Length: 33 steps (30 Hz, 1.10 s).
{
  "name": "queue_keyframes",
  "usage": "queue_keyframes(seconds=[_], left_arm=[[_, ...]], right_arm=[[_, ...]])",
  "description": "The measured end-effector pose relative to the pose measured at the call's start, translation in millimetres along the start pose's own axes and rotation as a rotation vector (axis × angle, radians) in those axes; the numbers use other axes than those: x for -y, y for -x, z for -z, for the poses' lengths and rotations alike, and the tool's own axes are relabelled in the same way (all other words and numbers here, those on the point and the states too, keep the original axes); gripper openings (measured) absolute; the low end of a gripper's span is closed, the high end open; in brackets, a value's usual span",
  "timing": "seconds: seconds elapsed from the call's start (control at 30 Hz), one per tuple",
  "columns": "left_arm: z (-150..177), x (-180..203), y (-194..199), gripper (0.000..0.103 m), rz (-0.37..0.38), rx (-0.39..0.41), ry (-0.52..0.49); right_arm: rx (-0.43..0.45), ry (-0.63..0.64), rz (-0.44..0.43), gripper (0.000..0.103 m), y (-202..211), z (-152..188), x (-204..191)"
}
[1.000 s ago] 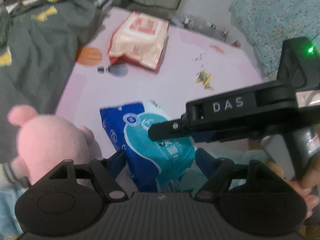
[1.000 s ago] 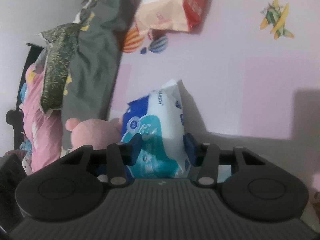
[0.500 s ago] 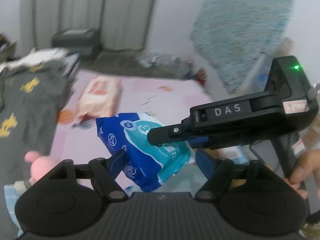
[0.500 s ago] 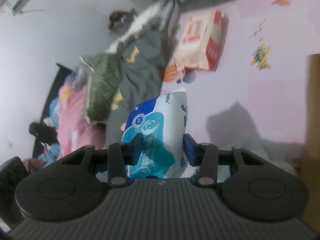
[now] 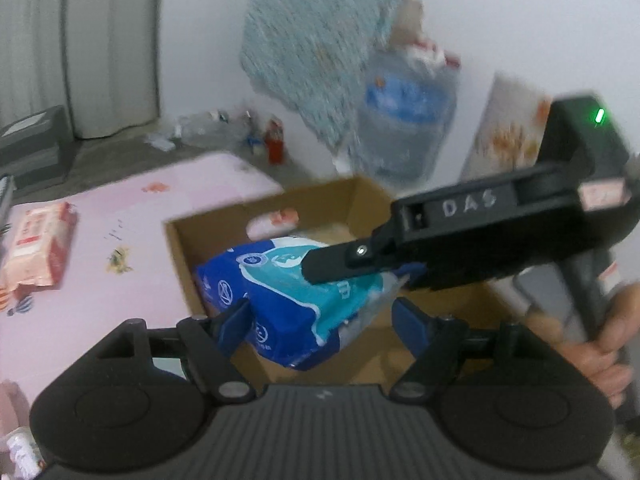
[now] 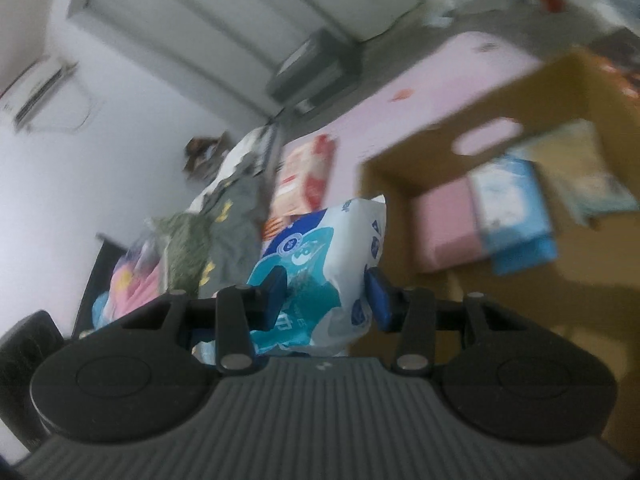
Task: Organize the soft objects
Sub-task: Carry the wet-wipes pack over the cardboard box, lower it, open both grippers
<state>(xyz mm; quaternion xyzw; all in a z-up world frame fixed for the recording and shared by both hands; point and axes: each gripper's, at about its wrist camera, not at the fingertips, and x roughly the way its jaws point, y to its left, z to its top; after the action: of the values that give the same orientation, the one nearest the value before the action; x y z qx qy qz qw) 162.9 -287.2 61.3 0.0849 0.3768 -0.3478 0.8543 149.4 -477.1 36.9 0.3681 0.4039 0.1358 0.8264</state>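
Observation:
A blue and teal tissue pack [image 5: 280,300] hangs in the air over the left part of an open cardboard box [image 5: 180,248]. My left gripper [image 5: 322,318] is shut on it across its width, the left pad pressed into the blue side and the right pad against the crumpled plastic end. In the right wrist view my right gripper [image 6: 326,298] is shut on the same tissue pack [image 6: 320,248], pinching one end. The box [image 6: 440,140] lies just to its right, with a pink item [image 6: 444,220] and a light blue pack [image 6: 516,208] inside.
An orange and white wipes pack [image 5: 36,248] lies on the pink mat [image 5: 120,216] at the left. A pile of grey clothes [image 6: 228,224] sits beyond it. A water jug [image 5: 404,128] and a hanging blue cloth stand behind the box. A hand [image 5: 600,344] holds the right gripper's handle.
Both grippers have lifted the tissue pack off the pink mat and carried it right, away from the pink plush toy, until it hangs over the cardboard box. The grips look unchanged.

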Motion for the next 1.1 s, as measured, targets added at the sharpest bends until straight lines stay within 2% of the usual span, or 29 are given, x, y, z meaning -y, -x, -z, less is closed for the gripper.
queue_keyframes(seconds=[0.1,0.17,0.23,0.3,0.47,0.53,0.63,0.77,0.83,0.93,0.97,1.1], left_arm=[[7.5,-2.4,-37.7,0.070,-0.022,-0.121,0.020],[12.6,-11.4,-43.7,0.068,-0.033,-0.144,0.056],[16.3,-20.6,-35.7,0.069,-0.025,-0.127,0.072],[18.2,-27.1,-19.1,0.074,-0.031,-0.085,0.065],[26.8,-51.0,23.1,0.079,-0.099,-0.011,0.082],[30.2,-63.3,33.6,0.080,-0.112,-0.007,0.118],[47.6,-86.5,44.2,0.080,-0.128,-0.009,0.180],[73.9,-108.1,56.9,0.080,-0.145,-0.011,0.230],[87.9,-117.8,67.1,0.080,-0.149,-0.021,0.250],[105.7,-131.0,77.7,0.080,-0.165,-0.041,0.284],[110.5,-135.0,81.0,0.080,-0.176,-0.041,0.292],[123.7,-145.7,91.3,0.080,-0.198,-0.029,0.325]], right_arm=[[-0.022,-0.017,0.070,0.043,-9.8,10.6,32.4],[-0.068,-0.060,0.110,0.039,-24.9,17.3,58.4],[-0.100,-0.092,0.169,0.038,-38.2,21.5,77.9],[-0.115,-0.105,0.189,0.038,-46.9,23.0,86.3],[-0.114,-0.065,0.246,0.041,-41.5,24.0,79.9],[-0.134,-0.051,0.279,0.043,-37.9,25.1,78.2],[-0.191,-0.064,0.342,0.052,-39.7,24.4,82.1],[-0.269,-0.080,0.381,0.053,-45.7,33.4,91.4],[-0.288,-0.079,0.368,0.053,-55.5,40.0,91.7],[-0.267,-0.072,0.357,0.050,-69.0,46.8,86.4],[-0.253,-0.076,0.347,0.044,-72.7,47.2,84.4],[-0.204,-0.058,0.349,0.034,-91.1,44.7,72.4]])
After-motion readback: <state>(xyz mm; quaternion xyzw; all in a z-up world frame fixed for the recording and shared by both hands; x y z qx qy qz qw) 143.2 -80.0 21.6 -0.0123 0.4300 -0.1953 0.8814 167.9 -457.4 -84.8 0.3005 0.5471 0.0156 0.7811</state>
